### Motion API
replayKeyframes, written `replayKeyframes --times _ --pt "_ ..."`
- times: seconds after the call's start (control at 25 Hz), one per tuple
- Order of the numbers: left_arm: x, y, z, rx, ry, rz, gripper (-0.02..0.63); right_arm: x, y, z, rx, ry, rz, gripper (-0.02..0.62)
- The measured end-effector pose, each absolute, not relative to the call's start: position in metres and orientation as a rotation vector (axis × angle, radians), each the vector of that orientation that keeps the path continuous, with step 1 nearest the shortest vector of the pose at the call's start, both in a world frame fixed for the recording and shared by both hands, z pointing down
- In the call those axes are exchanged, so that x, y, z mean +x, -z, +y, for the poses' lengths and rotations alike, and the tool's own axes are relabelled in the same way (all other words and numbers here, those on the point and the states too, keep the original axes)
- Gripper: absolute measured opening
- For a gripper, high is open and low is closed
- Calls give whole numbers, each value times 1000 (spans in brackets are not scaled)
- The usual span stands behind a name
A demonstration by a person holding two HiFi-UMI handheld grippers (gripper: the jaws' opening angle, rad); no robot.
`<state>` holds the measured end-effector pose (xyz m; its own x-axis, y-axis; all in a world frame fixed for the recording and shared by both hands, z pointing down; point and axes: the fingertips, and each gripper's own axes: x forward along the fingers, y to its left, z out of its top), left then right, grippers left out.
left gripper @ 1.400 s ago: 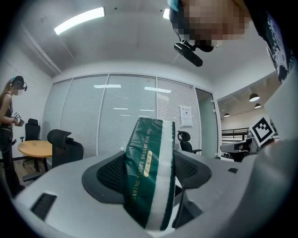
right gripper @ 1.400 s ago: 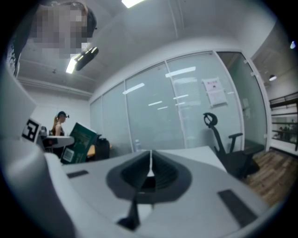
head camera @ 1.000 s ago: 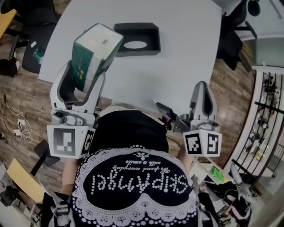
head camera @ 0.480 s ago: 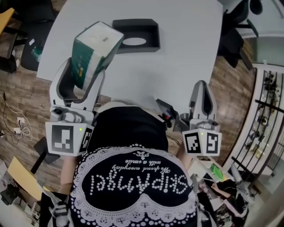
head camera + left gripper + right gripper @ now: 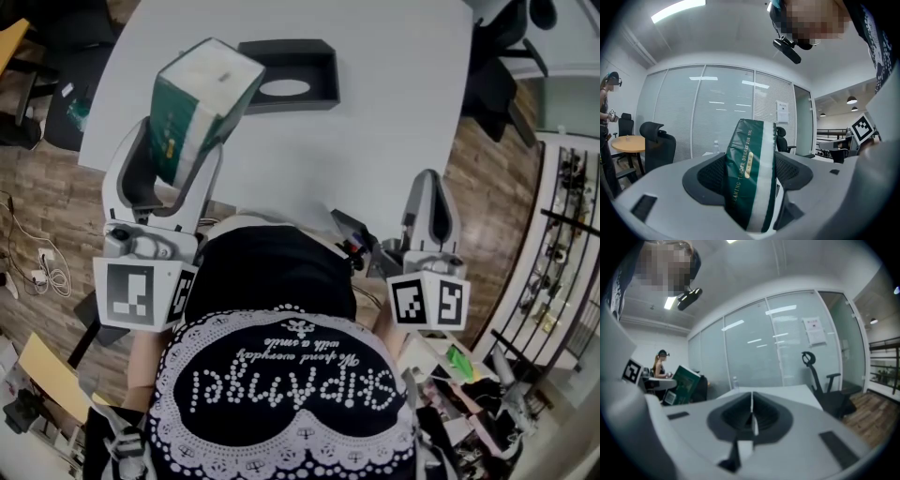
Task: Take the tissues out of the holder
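My left gripper (image 5: 184,155) is shut on a green and white tissue pack (image 5: 199,105), held tilted high above the near left edge of the white table (image 5: 375,103). In the left gripper view the tissue pack (image 5: 751,173) stands pinched between the two jaws, and my left gripper (image 5: 751,180) points up at the room. The black tissue holder (image 5: 286,78) lies on the table beyond the pack, its oval opening facing up. My right gripper (image 5: 428,208) hangs at the table's near right edge, jaws pressed together with nothing between them. In its own view my right gripper (image 5: 751,414) is shut, with the tissue pack (image 5: 685,383) at left.
Black office chairs (image 5: 497,75) stand at the table's right and far left. Cables and a plug strip (image 5: 42,267) lie on the wooden floor at left. A metal rack (image 5: 558,253) runs along the right side. Another person (image 5: 661,367) sits far off at a round table.
The left gripper has lifted the tissue pack slightly higher and a little toward me. The right gripper has stayed where it was.
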<state>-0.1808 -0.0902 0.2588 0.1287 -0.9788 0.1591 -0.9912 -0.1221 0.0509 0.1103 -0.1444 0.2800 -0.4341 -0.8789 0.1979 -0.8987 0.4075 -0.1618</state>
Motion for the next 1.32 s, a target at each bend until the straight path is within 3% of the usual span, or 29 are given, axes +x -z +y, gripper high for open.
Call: replayKeyframes --times 1.32 --pt "-185 -265 -85 2233 -144 -1968 341 108 -287 -141 1584 -353 -2538 34"
